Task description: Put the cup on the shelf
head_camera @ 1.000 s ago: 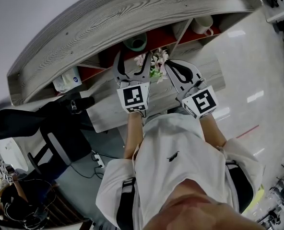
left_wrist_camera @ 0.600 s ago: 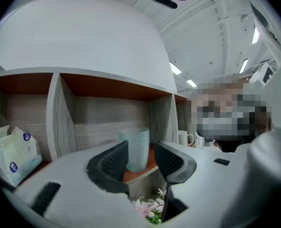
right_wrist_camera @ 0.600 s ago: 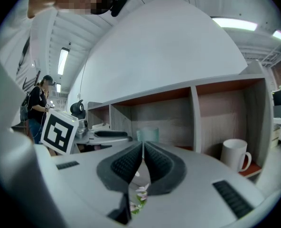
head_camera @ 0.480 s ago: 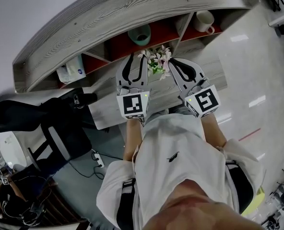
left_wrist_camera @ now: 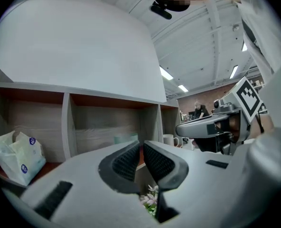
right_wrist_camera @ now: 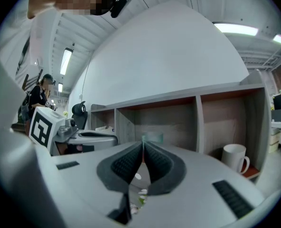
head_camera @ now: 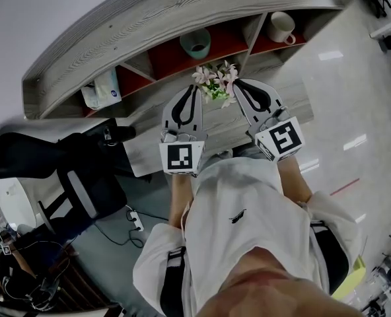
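Note:
A pale green cup (head_camera: 196, 43) stands upright in the middle compartment of the wooden shelf (head_camera: 149, 18), apart from both grippers. It peeks out behind the jaw tips in the left gripper view (left_wrist_camera: 124, 139) and the right gripper view (right_wrist_camera: 152, 137). My left gripper (head_camera: 194, 88) hangs over the desk in front of that compartment; its jaws have just been closing and now stand shut (left_wrist_camera: 141, 144) with nothing between them. My right gripper (head_camera: 236, 84) is beside it, also shut and empty (right_wrist_camera: 143, 145).
A white mug (head_camera: 281, 27) sits in the right compartment and a plastic tissue pack (head_camera: 102, 90) in the left one. A small pot of pink flowers (head_camera: 215, 83) stands on the desk (head_camera: 294, 104) between the gripper tips. A black office chair (head_camera: 83, 177) is at the left.
The left gripper has drawn back from the middle compartment toward the person and its jaws have closed. The green cup stays on the shelf. The right gripper has barely moved.

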`<state>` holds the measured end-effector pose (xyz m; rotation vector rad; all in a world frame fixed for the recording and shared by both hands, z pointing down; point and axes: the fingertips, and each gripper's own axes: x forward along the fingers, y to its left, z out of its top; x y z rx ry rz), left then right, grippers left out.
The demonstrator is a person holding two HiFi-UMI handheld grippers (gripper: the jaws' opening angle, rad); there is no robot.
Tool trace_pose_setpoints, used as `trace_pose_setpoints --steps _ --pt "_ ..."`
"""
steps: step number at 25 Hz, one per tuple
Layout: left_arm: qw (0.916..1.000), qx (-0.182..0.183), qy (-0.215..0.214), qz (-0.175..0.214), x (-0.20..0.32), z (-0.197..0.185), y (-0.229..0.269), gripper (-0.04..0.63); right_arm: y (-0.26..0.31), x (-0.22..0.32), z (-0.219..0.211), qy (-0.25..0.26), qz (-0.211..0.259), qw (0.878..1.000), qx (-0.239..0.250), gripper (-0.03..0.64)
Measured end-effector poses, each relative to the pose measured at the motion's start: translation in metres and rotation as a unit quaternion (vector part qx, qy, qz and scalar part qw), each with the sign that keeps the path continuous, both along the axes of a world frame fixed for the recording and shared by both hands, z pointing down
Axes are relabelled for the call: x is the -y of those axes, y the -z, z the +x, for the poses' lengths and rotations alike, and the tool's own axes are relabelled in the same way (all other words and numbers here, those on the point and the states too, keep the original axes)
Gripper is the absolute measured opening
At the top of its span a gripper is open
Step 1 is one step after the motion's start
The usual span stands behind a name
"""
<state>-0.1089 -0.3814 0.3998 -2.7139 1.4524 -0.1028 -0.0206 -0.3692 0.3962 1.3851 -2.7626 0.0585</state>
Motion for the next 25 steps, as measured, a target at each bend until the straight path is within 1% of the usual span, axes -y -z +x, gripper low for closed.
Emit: trace_pose_setpoints --steps 8,12,15,21,25 --pt "0.9996 -0.017 -0.011 -0.02 -0.0114 0.0024 -0.0065 0.046 -0.0066 -0.0052 0.0011 -0.003 -0.008 1.0 -0.006 0.034" --pt "0.9997 -0.015 -0.012 -0.014 -0.0101 0.0014 -0.0024 0.046 -0.0048 -0.0047 0.0016 -0.005 -0.008 1.0 -0.007 0.034" --pt "0.9998 -0.006 -0.014 -0.011 -0.0093 0.0005 -0.0021 0.046 -0.0036 -0.0041 0.0018 -0.005 -0.005 1.0 -0.008 0.034" --pt "0.9998 -0.013 -0.015 -0.009 -0.0068 0.0031 -0.0014 0.046 -0.0046 -0.0021 0.0015 -0.002 -0.006 1.0 -0.008 0.034" --pt "0.9997 -0.006 -0.016 -0.014 -0.0052 0.0032 -0.0057 0.046 -0.0055 -0.0004 0.0016 -0.002 -0.009 1.0 -0.01 0.034"
